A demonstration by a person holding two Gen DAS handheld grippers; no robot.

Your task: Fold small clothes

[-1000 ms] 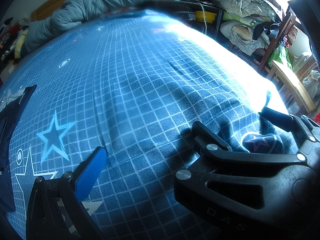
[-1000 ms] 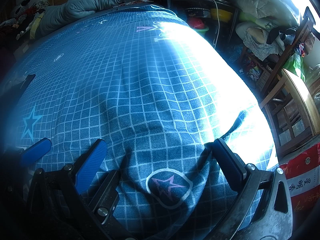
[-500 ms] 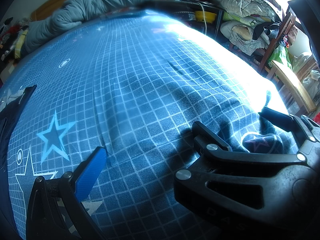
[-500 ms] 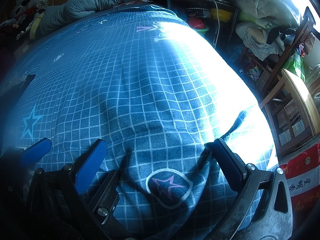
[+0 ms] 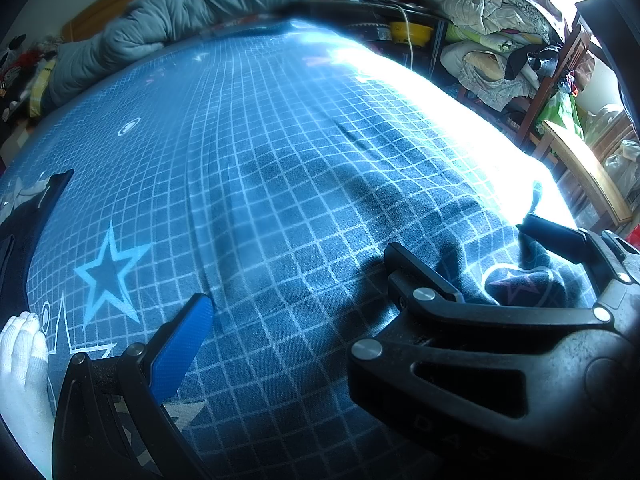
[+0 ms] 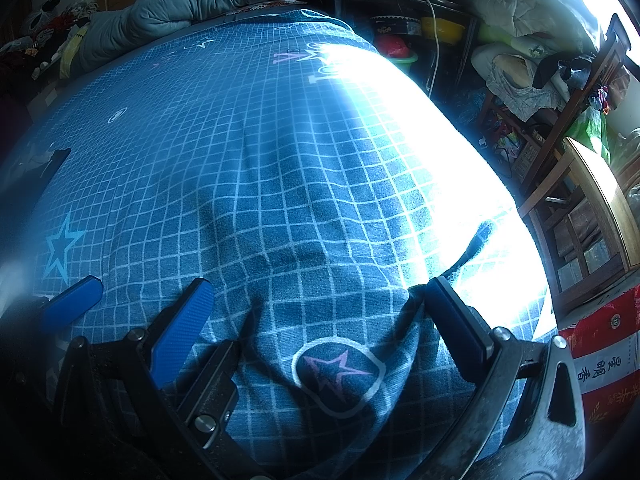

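A dark navy garment (image 5: 30, 210) with a pale patch lies at the far left edge of the bed; in the right wrist view it is a small dark shape (image 6: 50, 160). My left gripper (image 5: 320, 300) hovers low over the blue grid bedsheet (image 5: 280, 168), open, with only its blue left finger (image 5: 184, 344) showing. The right gripper's black body (image 5: 480, 360) covers its other finger. My right gripper (image 6: 318, 292) is open wide, with nothing held, over a raised wrinkle bearing a star patch (image 6: 338, 372). Both grippers sit far right of the garment.
A white-gloved hand (image 5: 20, 356) rests at the bottom left. A rolled grey quilt (image 5: 168, 28) lies along the far side of the bed. Piled bedding (image 5: 488, 8), shelves and a wooden chair (image 6: 592, 208) crowd the right side. Sunlight glares on the sheet's right part (image 6: 420, 128).
A white-gloved hand has come into the bottom left of the left wrist view. Both grippers stay where they were, still open.
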